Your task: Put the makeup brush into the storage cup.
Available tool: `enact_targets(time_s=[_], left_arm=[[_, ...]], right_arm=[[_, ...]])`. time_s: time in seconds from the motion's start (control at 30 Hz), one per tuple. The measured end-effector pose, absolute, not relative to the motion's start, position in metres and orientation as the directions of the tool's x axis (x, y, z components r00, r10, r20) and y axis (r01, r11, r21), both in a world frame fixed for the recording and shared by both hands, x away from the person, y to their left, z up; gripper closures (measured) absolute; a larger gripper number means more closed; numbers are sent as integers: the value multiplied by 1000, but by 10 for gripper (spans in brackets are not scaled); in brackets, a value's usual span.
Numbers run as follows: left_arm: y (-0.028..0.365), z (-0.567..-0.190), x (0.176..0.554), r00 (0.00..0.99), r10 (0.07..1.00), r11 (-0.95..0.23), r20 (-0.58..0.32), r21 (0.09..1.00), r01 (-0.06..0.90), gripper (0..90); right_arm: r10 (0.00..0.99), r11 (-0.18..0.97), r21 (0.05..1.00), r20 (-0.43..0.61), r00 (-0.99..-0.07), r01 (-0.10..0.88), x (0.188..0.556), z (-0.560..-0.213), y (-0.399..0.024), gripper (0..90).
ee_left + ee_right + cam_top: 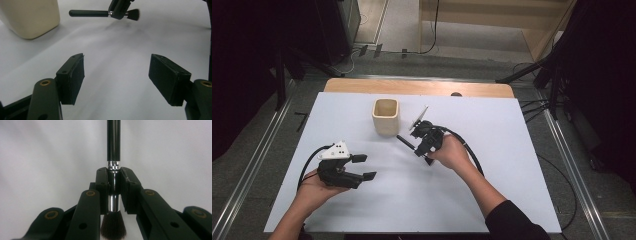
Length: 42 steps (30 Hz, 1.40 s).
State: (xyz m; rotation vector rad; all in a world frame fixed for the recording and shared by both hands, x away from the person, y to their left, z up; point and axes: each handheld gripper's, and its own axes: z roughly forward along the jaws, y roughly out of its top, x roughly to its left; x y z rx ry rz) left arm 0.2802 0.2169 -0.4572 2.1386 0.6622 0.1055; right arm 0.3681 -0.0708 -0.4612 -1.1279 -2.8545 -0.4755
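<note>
Forearms and hands: nearest the high camera, coming in from the bottom edge; a dark sleeve covers the right forearm.
Table (492, 200): white top, largest thing in the scene, with a wooden strip along its far edge.
Left gripper (366, 167): rests low on the table's near left, jaws standing wide apart with nothing between them; its grey three-cornered plate sits on top.
Right gripper (418, 148): near the table's middle, just right of the cup, jaws closed tight on the brush.
Cup (385, 116): cream-coloured, squarish with rounded corners, open top, upright on the far middle of the table; it looks empty from above.
Makeup brush (113, 150): thin black handle, shiny silver ferrule, short dark bristle tuft; held level above the table, handle end pointing toward the cup and just short of it.
Grip point: the pads (102, 192) clamp the silver ferrule, bristles toward the hand and the long handle sticking out ahead.
Handling: judged light and stiff along the handle; the polished ferrule is likely slippery, so a firm squeeze there seems wise, while the soft bristles would splay if pinched.
Likely step: handle-first entry into the cup appears to be next; the cup could tip if nudged on its rim.
Writing: no brand, label or lettering can be read on anything.
</note>
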Motion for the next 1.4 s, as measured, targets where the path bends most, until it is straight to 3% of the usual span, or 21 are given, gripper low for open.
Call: enact_targets(time_s=[0.47, 0.63, 1.4], left_arm=[[211, -458, 281, 862, 473, -493, -184, 755, 432, 295], [209, -454, 282, 864, 452, -490, -221, 748, 448, 293], [177, -437, 283, 917, 352, -607, -185, 700, 375, 292]], right_arm=[[612, 691, 352, 182, -770, 632, 335, -451, -99, 792], [580, 715, 350, 186, -793, 605, 324, -450, -108, 792], [430, 825, 335, 153, -890, 456, 297, -448, -131, 792]])
